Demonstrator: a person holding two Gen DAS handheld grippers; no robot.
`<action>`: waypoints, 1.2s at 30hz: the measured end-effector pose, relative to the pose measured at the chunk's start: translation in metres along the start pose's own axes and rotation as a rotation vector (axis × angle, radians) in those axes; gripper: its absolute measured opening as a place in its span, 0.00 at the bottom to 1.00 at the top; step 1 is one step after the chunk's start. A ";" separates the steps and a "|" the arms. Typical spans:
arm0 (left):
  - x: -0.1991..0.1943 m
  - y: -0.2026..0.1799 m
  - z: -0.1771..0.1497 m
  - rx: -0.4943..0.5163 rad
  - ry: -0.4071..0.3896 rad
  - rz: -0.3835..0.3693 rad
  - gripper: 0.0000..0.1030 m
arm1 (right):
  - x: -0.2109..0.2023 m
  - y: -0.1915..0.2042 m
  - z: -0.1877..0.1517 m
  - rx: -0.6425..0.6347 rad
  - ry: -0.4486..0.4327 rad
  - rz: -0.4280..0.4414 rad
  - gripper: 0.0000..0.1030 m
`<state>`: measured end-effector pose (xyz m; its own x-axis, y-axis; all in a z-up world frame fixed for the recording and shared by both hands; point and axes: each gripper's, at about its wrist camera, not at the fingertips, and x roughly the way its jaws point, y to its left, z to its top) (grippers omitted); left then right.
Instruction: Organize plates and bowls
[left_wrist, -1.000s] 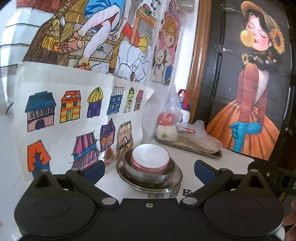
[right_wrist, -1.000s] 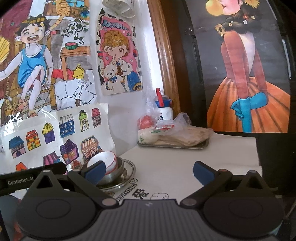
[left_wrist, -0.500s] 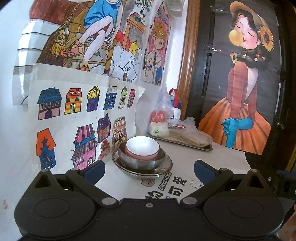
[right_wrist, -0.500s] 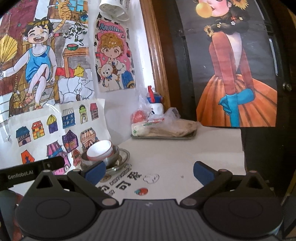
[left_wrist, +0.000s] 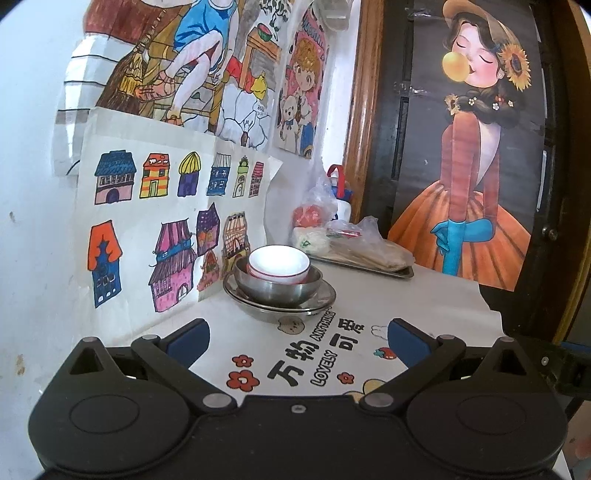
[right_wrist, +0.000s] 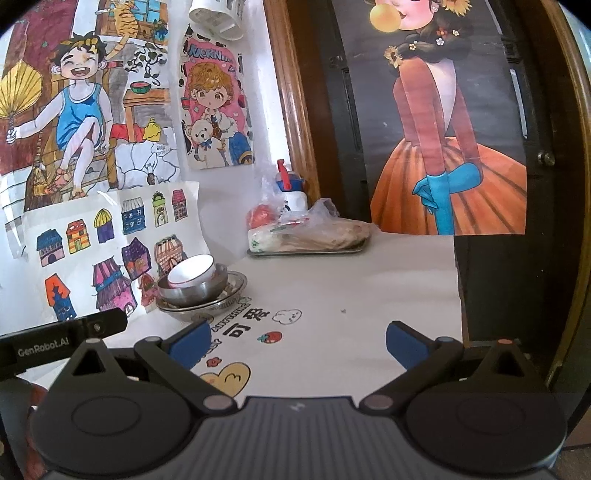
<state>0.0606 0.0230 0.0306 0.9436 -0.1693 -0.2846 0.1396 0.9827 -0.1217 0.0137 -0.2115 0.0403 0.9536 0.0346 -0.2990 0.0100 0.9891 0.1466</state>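
Both your grippers are empty with jaws spread wide: left gripper and right gripper both hang over the printed tablecloth, short of the stack and touching nothing.

The stack is your landmark. White bowl with the red rim line sits inside the steel bowl, which sits on the steel plate. It's parked hard against the wall, right under the house drawings. From the right wrist view the white bowl looks tilted in the steel bowl, not seated flat.

Risks from here, as I read it:
- Nudge the stack and the tilted white bowl could rock or slide out. It looks ceramic, so a drop may chip it.
- Steel on steel is slick; pushing the steel bowl sideways likely drags the plate along the cloth.
- The left side of the stack has almost no room; a jaw there will snag the paper drawings.
- Behind the stack, the metal tray with plastic bags is near; overshoot and you hit it.
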 end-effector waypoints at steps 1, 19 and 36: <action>-0.002 0.000 -0.002 0.000 -0.003 0.000 0.99 | -0.002 0.000 -0.001 -0.002 -0.001 0.000 1.00; -0.028 -0.002 -0.027 0.008 -0.017 0.005 0.99 | -0.025 0.001 -0.025 0.004 -0.002 -0.001 1.00; -0.033 -0.004 -0.035 0.015 -0.027 0.015 0.99 | -0.025 -0.003 -0.037 0.021 0.013 -0.012 1.00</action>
<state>0.0179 0.0218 0.0075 0.9532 -0.1530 -0.2606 0.1301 0.9861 -0.1032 -0.0214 -0.2101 0.0125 0.9496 0.0244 -0.3126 0.0283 0.9862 0.1629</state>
